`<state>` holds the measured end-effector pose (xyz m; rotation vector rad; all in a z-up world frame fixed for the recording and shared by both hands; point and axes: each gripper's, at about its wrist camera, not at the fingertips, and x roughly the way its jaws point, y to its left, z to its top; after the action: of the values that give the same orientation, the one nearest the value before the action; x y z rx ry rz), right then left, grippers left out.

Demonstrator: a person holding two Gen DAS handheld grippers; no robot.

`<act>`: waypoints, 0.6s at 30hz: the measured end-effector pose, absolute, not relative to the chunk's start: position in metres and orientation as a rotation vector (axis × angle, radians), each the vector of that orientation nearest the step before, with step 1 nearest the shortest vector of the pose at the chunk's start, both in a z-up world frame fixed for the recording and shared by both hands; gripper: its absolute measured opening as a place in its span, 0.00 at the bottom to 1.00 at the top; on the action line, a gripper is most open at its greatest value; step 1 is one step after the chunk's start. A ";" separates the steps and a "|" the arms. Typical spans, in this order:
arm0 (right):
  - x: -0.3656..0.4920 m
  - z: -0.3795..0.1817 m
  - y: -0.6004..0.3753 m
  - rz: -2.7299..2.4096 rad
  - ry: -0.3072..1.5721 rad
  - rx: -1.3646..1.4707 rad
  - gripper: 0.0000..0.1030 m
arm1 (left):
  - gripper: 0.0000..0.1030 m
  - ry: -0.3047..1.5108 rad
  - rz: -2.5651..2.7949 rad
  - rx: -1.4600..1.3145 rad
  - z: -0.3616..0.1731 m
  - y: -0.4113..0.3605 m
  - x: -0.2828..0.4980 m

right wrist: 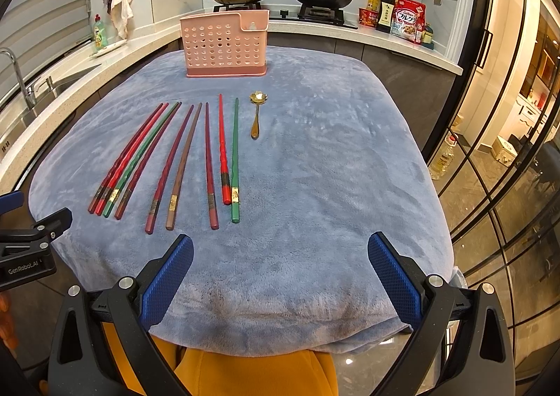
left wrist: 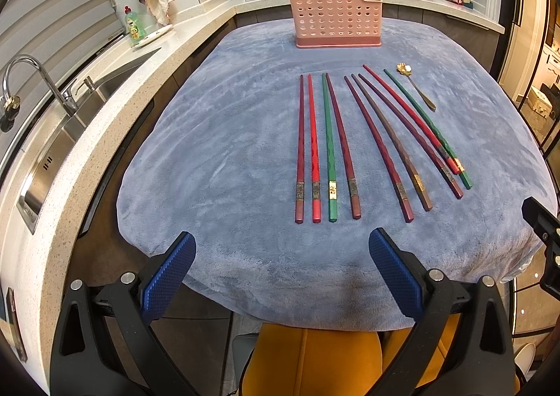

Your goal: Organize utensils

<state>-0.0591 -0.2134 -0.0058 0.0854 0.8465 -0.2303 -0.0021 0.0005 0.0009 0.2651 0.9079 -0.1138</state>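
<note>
- Biggest worry: the cloth (left wrist: 217, 151) is plush, and the chopsticks (right wrist: 175, 165) lie flat in it, some touching in a tight fan. A pinch here could well take two at once, or drag pile and roll one away.
- The holder (right wrist: 224, 46) stands upright at the far end, well apart from everything; a long stick brought in tilted might tip it.
- The spoon (right wrist: 256, 116) is small and slick, just right of the sticks; it may slip.
- Left gripper (left wrist: 281, 257) hangs at the near edge, jaws wide, empty.
- Right gripper (right wrist: 280, 257) likewise: level, spread, holding nothing.
</note>
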 end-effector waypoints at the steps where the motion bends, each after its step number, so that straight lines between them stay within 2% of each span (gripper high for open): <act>1: -0.059 -0.006 -0.213 -0.231 0.847 0.085 0.93 | 0.92 0.908 -0.112 0.266 0.001 0.001 -0.002; 18: -0.057 -0.007 -0.216 -0.233 0.848 0.084 0.93 | 0.92 0.911 -0.114 0.267 -0.002 -0.004 0.000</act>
<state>-0.0565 -0.2159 -0.0067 0.0841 0.8478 -0.2331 -0.0003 -0.0042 -0.0017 0.2669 0.9115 -0.1139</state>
